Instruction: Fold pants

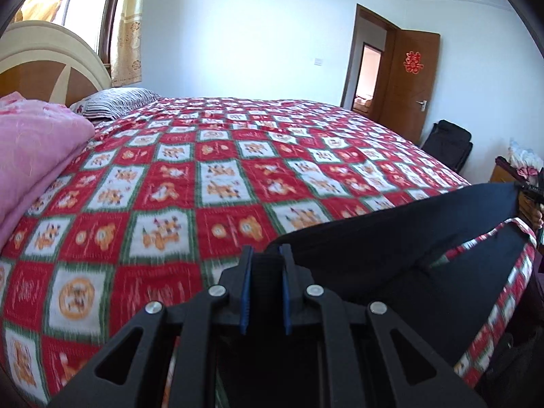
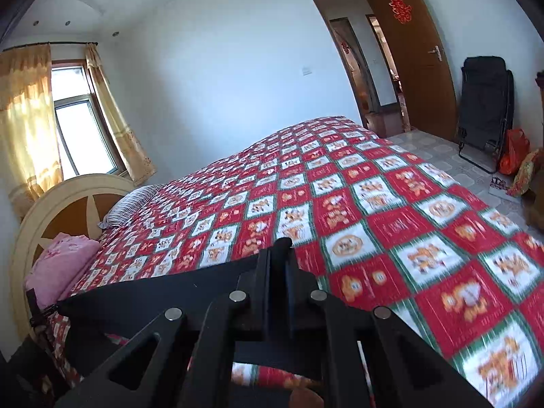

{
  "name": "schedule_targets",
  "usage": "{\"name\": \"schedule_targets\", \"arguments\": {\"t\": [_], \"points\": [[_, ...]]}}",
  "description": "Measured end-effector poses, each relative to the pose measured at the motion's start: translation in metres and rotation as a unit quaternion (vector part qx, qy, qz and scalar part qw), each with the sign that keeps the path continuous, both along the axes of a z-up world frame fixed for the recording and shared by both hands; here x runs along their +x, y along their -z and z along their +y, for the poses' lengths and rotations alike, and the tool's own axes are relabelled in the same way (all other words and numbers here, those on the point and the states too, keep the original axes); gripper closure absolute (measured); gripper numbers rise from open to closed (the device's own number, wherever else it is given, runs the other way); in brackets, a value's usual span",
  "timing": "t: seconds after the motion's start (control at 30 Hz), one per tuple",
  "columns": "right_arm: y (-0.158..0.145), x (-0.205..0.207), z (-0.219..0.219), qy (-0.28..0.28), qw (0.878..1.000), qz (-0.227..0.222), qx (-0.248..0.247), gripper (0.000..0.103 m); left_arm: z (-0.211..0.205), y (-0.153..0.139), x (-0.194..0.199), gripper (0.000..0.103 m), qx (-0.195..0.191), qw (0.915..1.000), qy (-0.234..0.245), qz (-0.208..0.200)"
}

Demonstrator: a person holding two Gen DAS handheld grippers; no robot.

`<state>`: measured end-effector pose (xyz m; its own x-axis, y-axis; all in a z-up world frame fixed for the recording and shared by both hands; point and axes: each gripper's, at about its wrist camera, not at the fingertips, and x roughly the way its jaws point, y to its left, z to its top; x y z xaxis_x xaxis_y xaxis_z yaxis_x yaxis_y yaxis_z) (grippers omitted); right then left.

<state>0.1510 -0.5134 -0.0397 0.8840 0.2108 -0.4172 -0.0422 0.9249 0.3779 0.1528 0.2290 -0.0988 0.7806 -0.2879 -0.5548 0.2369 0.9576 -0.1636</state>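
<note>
Black pants (image 1: pixel 401 238) hang stretched between my two grippers above the near edge of a bed. My left gripper (image 1: pixel 267 255) is shut on one end of the pants' top edge. The fabric runs right to the other gripper (image 1: pixel 530 192), seen at the frame's right edge. In the right wrist view my right gripper (image 2: pixel 278 251) is shut on the other end of the pants (image 2: pixel 163 289), which stretch left to the left gripper (image 2: pixel 40 312). The lower part of the pants hangs below view.
The bed has a red, white and green checked cover (image 1: pixel 221 176). A pink quilt (image 1: pixel 34 149) and a striped pillow (image 1: pixel 119 100) lie by the headboard (image 2: pixel 61 210). An open brown door (image 2: pixel 414 54), a black folded chair (image 2: pixel 482 102) and an orange bag (image 2: pixel 515 151) stand beyond the bed.
</note>
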Motion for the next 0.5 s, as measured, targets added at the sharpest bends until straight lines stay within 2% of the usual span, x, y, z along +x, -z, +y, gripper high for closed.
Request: {"name": "schedule_targets", "arguments": {"t": [0.33,0.5], "points": [[0.045,-0.061,-0.022,0.016,0.999,0.04,0.025,0.096,0.0,0.042,-0.05,0.087,-0.029,0.999,0.008,0.032],[0.061,-0.075,-0.022,0.018,0.998,0.064,0.022,0.096,0.004,0.05,-0.064,0.086,-0.04,0.9988,0.008,0.026]]}}
